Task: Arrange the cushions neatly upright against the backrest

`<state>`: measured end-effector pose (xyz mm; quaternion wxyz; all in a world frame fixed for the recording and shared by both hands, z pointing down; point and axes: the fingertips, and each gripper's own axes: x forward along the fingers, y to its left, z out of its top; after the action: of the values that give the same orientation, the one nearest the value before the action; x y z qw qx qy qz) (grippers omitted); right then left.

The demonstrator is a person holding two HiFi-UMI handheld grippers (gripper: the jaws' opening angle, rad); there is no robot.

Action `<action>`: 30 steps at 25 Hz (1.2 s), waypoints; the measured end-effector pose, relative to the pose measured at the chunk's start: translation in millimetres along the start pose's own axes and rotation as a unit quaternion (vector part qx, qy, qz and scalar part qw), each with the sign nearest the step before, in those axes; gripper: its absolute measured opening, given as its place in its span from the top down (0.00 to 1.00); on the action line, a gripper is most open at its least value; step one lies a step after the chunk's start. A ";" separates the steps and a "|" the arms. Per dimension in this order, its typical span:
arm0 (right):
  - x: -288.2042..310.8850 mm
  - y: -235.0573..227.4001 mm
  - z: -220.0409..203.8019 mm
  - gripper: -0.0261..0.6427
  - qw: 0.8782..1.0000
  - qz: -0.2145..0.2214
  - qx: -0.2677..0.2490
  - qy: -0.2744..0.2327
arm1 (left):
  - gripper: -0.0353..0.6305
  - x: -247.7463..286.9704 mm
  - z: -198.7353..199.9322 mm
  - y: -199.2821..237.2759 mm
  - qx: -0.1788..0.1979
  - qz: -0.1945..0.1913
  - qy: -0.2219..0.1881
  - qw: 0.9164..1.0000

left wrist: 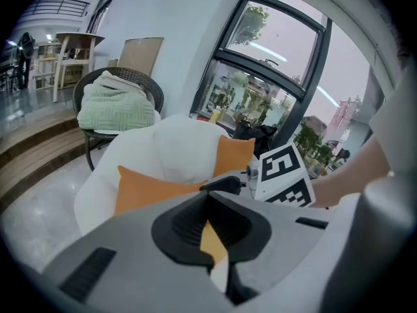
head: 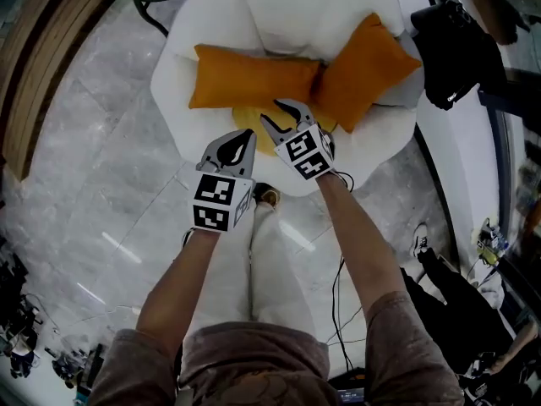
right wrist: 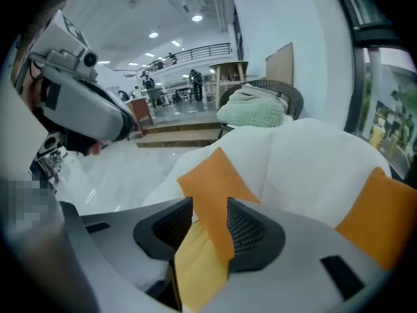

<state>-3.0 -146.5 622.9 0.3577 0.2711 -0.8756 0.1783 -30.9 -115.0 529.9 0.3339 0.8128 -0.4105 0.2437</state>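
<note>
Jaws of the right gripper are standing wide apart, gripping nothing, an orange cushion lying just ahead; the left gripper is pressing its own together, empty.

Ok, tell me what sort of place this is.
Probably a furniture showroom or an open commercial hall. It has a polished stone floor, a tall window wall, and an upper-level railing under ceiling spotlights, beyond the white armchair.
</note>
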 end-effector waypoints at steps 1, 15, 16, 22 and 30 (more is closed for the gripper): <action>7.2 1.2 -0.5 0.73 1.000 0.004 -0.014 0.008 | 0.94 -0.8 -2.0 2.3 -0.002 0.001 0.000 1.000; 97.8 -36.2 -28.4 0.69 0.989 -0.020 -0.107 0.101 | 0.94 17.4 -34.5 38.2 -0.030 0.007 0.002 1.000; 101.8 -38.4 -31.1 0.69 0.987 -0.023 -0.117 0.105 | 0.94 19.4 -36.5 39.5 -0.032 0.007 0.003 0.999; 117.7 -42.7 -36.0 0.69 0.987 -0.033 -0.112 0.106 | 0.94 24.8 -47.4 49.9 -0.036 0.006 0.009 0.999; 122.2 -46.4 -35.3 0.72 0.990 -0.030 -0.070 0.120 | 0.94 27.4 -50.7 55.3 -0.027 0.003 0.017 0.999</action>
<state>-29.3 -207.6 740.8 0.4830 0.2479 -0.8285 0.1371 -68.1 -115.5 600.6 0.3621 0.7980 -0.4135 0.2472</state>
